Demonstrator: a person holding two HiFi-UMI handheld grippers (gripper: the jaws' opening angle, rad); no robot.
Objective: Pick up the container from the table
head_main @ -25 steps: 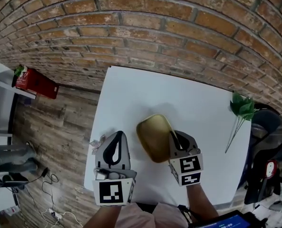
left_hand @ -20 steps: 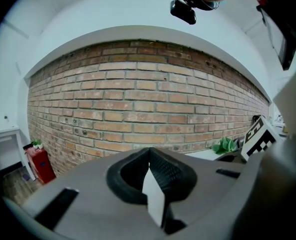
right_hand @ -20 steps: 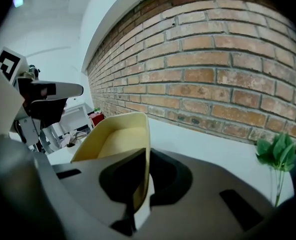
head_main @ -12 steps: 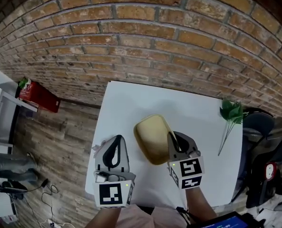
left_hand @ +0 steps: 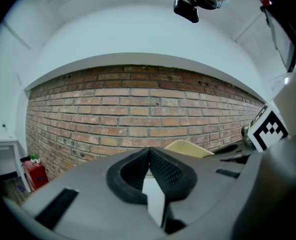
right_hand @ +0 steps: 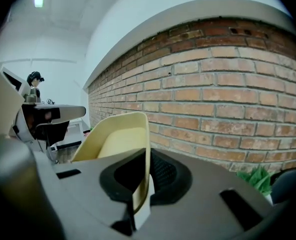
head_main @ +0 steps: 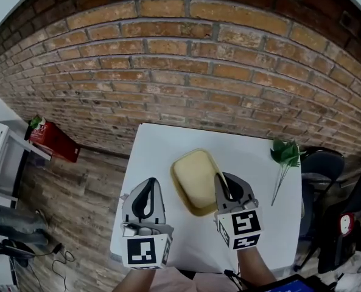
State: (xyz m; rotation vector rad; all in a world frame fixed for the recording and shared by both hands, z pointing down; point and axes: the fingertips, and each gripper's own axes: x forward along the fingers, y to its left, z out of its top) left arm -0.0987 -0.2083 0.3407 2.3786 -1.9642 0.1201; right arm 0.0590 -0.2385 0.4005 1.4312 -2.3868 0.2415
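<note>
The container (head_main: 195, 178) is a shallow pale-yellow tub with rounded corners. It hangs tilted above the white table (head_main: 162, 148). My right gripper (head_main: 220, 182) is shut on its near right rim, and in the right gripper view the thin rim (right_hand: 147, 149) stands pinched between the jaws (right_hand: 148, 159). My left gripper (head_main: 150, 184) floats to the container's left, apart from it, shut with nothing in it. In the left gripper view the jaw tips (left_hand: 148, 151) meet, and the container (left_hand: 187, 148) shows beyond them beside the right gripper (left_hand: 267, 129).
A brick wall (head_main: 186, 72) rises behind the table. A green leafy sprig (head_main: 285, 154) lies at the table's right edge, with a dark chair (head_main: 323, 166) past it. A red box (head_main: 52, 140) sits on a white shelf at the left over the wooden floor (head_main: 83, 193).
Both grippers have risen, and the container has gone up with the right one. The table has dropped away below and more of the brick wall shows.
</note>
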